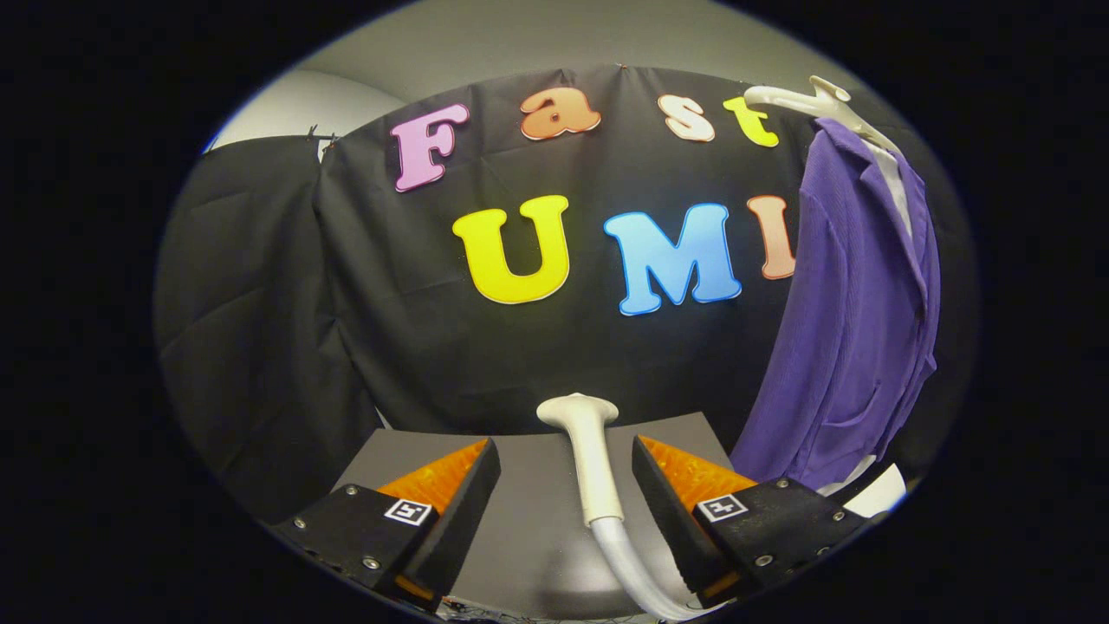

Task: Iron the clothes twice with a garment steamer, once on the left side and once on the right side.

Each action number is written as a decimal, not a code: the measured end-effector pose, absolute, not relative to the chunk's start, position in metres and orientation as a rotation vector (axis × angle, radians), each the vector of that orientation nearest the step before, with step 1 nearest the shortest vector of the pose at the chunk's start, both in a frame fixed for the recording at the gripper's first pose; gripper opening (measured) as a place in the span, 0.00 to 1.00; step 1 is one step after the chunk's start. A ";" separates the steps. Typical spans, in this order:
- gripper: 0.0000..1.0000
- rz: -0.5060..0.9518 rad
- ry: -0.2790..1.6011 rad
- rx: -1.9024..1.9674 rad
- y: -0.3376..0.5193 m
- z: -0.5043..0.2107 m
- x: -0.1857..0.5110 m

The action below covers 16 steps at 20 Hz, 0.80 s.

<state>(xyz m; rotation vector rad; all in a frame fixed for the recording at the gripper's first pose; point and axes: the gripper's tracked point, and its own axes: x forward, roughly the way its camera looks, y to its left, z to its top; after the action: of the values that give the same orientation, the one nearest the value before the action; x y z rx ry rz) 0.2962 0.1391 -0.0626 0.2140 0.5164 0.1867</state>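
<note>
Between the spread fingers of the gripper (565, 485), the steamer head (591, 459) is lying ungrasped on the tabletop (528, 494); picking it up likely comes next, before steaming the purple jacket (853, 329).

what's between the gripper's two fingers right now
In the gripper view, the white steamer head stands upright between the open gripper fingers, nearer the right one, its hose trailing down. Neither finger visibly presses it.

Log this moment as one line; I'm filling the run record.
stage: pre-grasp | gripper: open, fingers astride steamer handle, not pressing | purple garment: hanging on hanger, beyond fingers | ironing: not begun
</note>
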 end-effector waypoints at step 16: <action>0.80 0.120 0.908 0.158 0.146 -0.198 0.370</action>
<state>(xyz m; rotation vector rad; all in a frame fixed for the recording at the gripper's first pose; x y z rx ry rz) 0.3700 0.1460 -0.1985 0.1581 0.9082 0.1197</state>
